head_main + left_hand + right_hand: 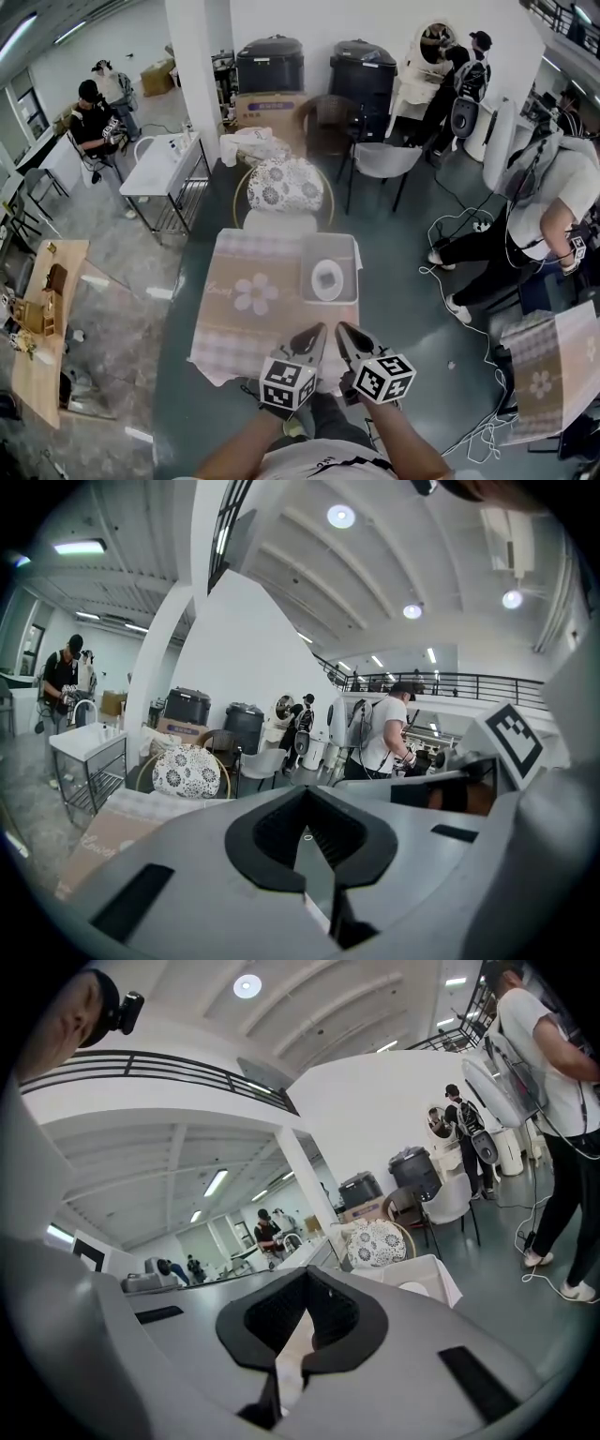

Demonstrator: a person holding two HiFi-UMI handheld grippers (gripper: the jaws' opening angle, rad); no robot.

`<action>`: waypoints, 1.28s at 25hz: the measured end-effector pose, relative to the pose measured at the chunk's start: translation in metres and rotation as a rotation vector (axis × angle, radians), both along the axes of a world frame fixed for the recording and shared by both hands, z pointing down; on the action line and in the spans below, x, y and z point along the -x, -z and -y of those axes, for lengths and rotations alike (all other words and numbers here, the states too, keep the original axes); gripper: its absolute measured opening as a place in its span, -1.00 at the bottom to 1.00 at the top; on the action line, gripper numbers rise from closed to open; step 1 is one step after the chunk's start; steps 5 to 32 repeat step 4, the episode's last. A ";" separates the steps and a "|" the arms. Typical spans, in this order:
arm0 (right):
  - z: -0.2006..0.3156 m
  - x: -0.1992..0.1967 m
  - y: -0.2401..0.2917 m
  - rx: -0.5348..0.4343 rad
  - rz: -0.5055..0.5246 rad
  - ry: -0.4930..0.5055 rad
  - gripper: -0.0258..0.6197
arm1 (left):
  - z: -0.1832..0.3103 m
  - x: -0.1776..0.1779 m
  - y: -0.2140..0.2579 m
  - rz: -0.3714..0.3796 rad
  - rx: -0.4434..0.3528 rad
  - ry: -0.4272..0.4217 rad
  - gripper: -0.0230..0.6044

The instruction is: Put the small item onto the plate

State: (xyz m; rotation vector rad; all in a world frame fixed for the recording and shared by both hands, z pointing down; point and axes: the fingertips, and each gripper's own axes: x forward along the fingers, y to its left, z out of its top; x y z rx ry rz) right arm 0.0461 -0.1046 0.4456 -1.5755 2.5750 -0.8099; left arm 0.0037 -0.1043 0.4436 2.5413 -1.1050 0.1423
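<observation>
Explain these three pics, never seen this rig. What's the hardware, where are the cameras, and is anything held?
There is no robot here. A person holds a two-jaw tool in each hand: the left gripper and the right gripper. The marker cubes are part of those tools. The head view comes from a camera on the person's head, looking steeply down. The other two views come from cameras riding on each gripper, looking along its jaws. Both pairs of jaws are together with nothing between them, so nothing is held. Ahead is a table with a flowered cloth. At its far right corner sits a tray holding a white plate. I can't make out a small item anywhere. Other people work in the background.
</observation>
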 end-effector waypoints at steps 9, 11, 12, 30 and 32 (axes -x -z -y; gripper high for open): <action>-0.005 -0.001 0.001 -0.002 -0.001 0.000 -0.88 | -0.004 0.000 -0.001 0.005 -0.002 0.004 -0.91; -0.005 -0.001 0.001 -0.002 -0.001 0.000 -0.88 | -0.004 0.000 -0.001 0.005 -0.002 0.004 -0.91; -0.005 -0.001 0.001 -0.002 -0.001 0.000 -0.88 | -0.004 0.000 -0.001 0.005 -0.002 0.004 -0.91; -0.005 -0.001 0.001 -0.002 -0.001 0.000 -0.88 | -0.004 0.000 -0.001 0.005 -0.002 0.004 -0.91; -0.005 -0.001 0.001 -0.002 -0.001 0.000 -0.88 | -0.004 0.000 -0.001 0.005 -0.002 0.004 -0.91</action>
